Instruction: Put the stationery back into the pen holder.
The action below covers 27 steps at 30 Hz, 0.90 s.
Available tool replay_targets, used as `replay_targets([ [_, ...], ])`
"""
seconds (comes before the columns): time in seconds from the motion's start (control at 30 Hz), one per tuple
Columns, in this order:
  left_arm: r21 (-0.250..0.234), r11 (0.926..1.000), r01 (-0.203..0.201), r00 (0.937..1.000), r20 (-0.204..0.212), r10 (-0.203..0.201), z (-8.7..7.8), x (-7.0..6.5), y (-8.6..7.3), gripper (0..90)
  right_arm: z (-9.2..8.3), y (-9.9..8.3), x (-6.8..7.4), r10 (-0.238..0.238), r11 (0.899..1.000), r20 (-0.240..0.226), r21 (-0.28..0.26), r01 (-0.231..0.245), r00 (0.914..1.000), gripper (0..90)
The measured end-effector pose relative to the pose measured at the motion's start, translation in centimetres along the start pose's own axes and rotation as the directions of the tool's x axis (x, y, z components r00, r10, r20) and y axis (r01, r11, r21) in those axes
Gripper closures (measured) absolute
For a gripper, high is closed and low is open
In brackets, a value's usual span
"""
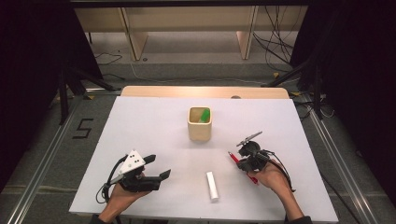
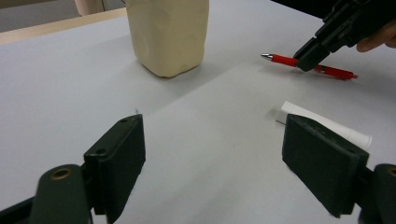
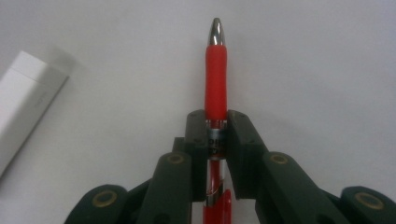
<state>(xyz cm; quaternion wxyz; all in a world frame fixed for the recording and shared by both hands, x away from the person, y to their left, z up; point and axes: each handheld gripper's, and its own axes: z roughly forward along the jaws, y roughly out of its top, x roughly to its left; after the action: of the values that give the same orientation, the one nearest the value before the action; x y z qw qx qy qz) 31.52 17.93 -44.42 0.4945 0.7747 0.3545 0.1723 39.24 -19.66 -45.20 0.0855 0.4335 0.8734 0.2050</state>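
Nearest the person, the left gripper rests low over the white table, jaws spread wide with nothing between them. Just beyond and to its right lies a white capped tube, flat on the table, apart from both grippers. The right gripper is clamped on a red pen, pads pressing its barrel behind the red grip; the pen lies on the table, silver tip pointing away. Farther back stands a cream cup, upright, with a green item inside.
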Motion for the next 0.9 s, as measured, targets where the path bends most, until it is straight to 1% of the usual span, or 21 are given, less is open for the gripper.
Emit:
replay_targets([
  [0.13, -0.007, 0.9999, 0.008, 1.0000, 0.001, -0.008, 0.0, 0.1, 0.0, 21.1, -1.0, 0.0, -0.3, 0.015, 0.997, -0.020, -0.077, -0.016, 0.9997, 79.8],
  [0.2, -0.010, 0.9999, 0.013, 0.9999, 0.002, -0.013, 0.0, 0.1, 0.0, 21.0, -1.5, 0.1, -0.4, 0.023, 0.992, -0.028, -0.123, -0.026, 0.9993, 79.8],
  [0.23, -0.013, 0.9998, 0.017, 0.9998, 0.002, -0.017, 0.0, 0.1, -0.1, 21.0, -1.8, 0.1, -0.4, 0.018, 0.989, -0.030, -0.149, -0.022, 0.9994, 79.8],
  [0.3, -0.017, 0.9997, 0.018, 0.9998, 0.000, -0.018, 0.0, 0.2, -0.1, 21.0, -2.3, 0.2, -0.4, 0.023, 0.980, -0.042, -0.198, -0.031, 0.9989, 79.8],
  [0.33, -0.019, 0.9996, 0.020, 0.9998, 0.001, -0.020, 0.0, 0.2, -0.1, 21.0, -2.6, 0.3, -0.3, 0.017, 0.974, -0.043, -0.225, -0.026, 0.9989, 79.8],
  [0.37, -0.021, 0.9996, 0.021, 0.9998, 0.001, -0.021, 0.0, 0.2, -0.1, 21.0, -2.8, 0.3, -0.2, 0.022, 0.968, -0.051, -0.247, -0.034, 0.9985, 79.8],
  [0.43, -0.023, 0.9995, 0.023, 0.9997, 0.002, -0.023, 0.0, 0.2, -0.1, 20.8, -3.2, 0.5, -0.1, 0.017, 0.957, -0.042, -0.289, -0.028, 0.9990, 79.8],
  [0.47, -0.023, 0.9995, 0.023, 0.9997, 0.003, -0.023, 0.0, 0.2, -0.1, 20.7, -3.4, 0.5, 0.0, 0.020, 0.951, -0.044, -0.307, -0.033, 0.9988, 79.8],
  [0.6, -0.025, 0.9994, 0.024, 0.9997, 0.004, -0.024, 0.0, 0.2, -0.1, 20.4, -3.9, 1.0, 0.1, 0.022, 0.933, -0.045, -0.359, -0.037, 0.9987, 79.8],
  [0.73, -0.037, 0.9989, 0.030, 0.9996, 0.000, -0.030, -0.1, 0.3, -0.2, 20.4, -4.1, 1.8, 0.3, 0.027, 0.918, -0.057, -0.394, -0.048, 0.9980, 79.8],
  [0.83, -0.044, 0.9987, 0.028, 0.9996, -0.006, -0.028, -0.1, 0.4, -0.2, 20.4, -4.2, 2.6, 0.5, 0.024, 0.907, -0.057, -0.420, -0.046, 0.9981, 79.8],
  [0.9, -0.046, 0.9984, 0.033, 0.9994, -0.007, -0.033, -0.1, 0.4, -0.2, 20.4, -4.2, 3.1, 0.5, 0.027, 0.900, -0.070, -0.433, -0.055, 0.9972, 79.8],
])
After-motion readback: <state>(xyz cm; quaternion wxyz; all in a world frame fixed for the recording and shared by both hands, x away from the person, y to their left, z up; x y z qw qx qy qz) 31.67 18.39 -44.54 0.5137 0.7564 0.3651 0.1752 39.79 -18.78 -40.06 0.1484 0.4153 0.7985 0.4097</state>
